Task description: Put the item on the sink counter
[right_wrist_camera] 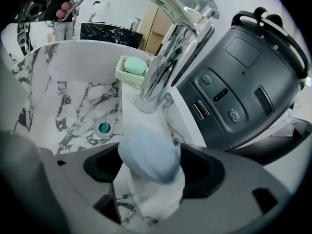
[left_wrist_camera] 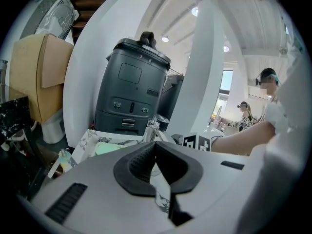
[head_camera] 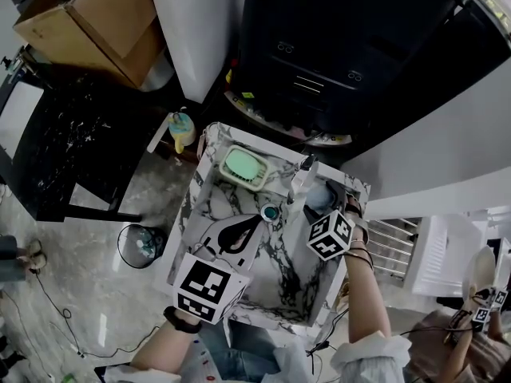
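Observation:
The item is a pale blue oval bar [head_camera: 319, 198] lying on the marble sink counter [head_camera: 345, 188] at the back right, beside the chrome faucet [head_camera: 303, 174]. My right gripper [head_camera: 326, 207] stands open around it; in the right gripper view the blue bar [right_wrist_camera: 148, 152] rests on the white rim between the spread jaws of the right gripper [right_wrist_camera: 148, 168]. My left gripper [head_camera: 254, 222] hovers over the basin near the drain [head_camera: 270, 211]. In the left gripper view the left gripper [left_wrist_camera: 156, 145] is shut, its tips meeting with nothing between them.
A soap dish with green soap [head_camera: 243, 166] sits on the back left rim. A big dark appliance [head_camera: 319, 62] stands right behind the sink. A cardboard box [head_camera: 96, 14], a small bottle [head_camera: 182, 130] and a round bin [head_camera: 142, 244] are to the left.

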